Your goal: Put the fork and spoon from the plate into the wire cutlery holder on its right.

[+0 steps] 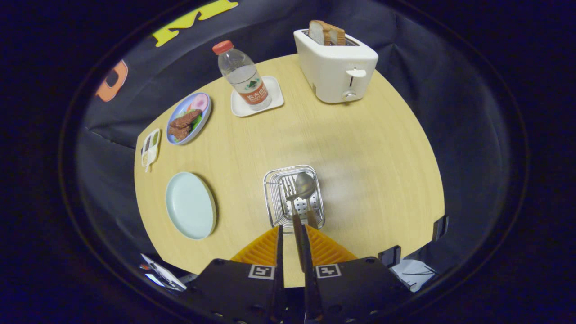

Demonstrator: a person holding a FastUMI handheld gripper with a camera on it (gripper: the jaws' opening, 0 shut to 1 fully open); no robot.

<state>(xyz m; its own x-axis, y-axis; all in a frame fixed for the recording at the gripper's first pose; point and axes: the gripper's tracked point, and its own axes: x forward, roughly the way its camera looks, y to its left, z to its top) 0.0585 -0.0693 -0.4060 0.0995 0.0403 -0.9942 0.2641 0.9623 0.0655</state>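
Gripper [292,231]: fingers nearly closed, clamping a handle.
Spoon [305,184], fork [290,198]: inside wire cutlery holder [275,198].
Room: bare tabletop [360,180] right of holder.
Unclear: whose handle is gripped.

On the table [360,180], the wire cutlery holder [294,198] sits just ahead of the claw [292,234], fork [291,202] and spoon [306,186] in it — empty plate [190,205] to its left, toaster [335,67] beyond
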